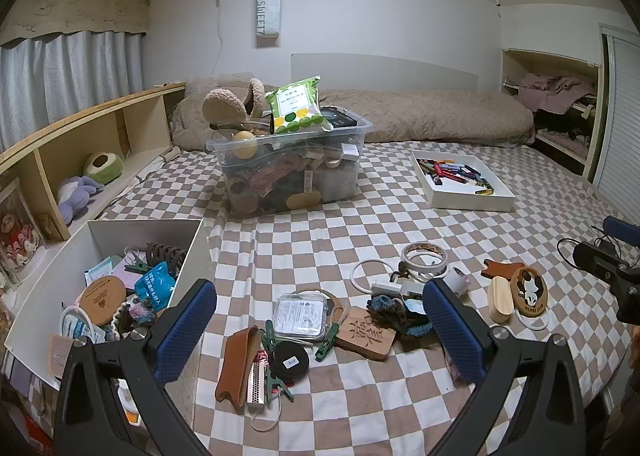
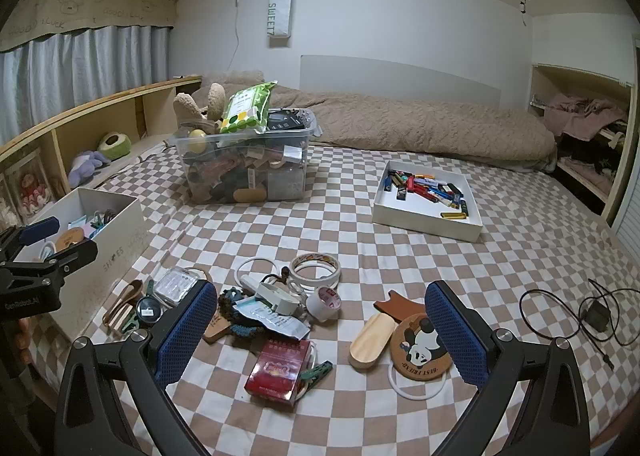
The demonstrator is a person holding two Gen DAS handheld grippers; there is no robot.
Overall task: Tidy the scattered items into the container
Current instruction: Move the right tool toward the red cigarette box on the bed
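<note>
I am holding the left gripper [image 1: 320, 332] with jaws spread wide and empty; a clear plastic case [image 1: 301, 315] is lying between its fingers, and the white box [image 1: 120, 230] is sitting just outside the left finger. The right gripper [image 2: 320, 332] is gaping too, a red packet [image 2: 277, 370] lying between its fingers and the panda coaster [image 2: 420, 348] touching the right finger's inner side.

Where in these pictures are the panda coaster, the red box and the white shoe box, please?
panda coaster [image 2: 420, 350], right wrist view, on the panda print.
red box [image 2: 278, 370], right wrist view, on its top face.
white shoe box [image 1: 148, 232], left wrist view, on its inner back wall.
</note>
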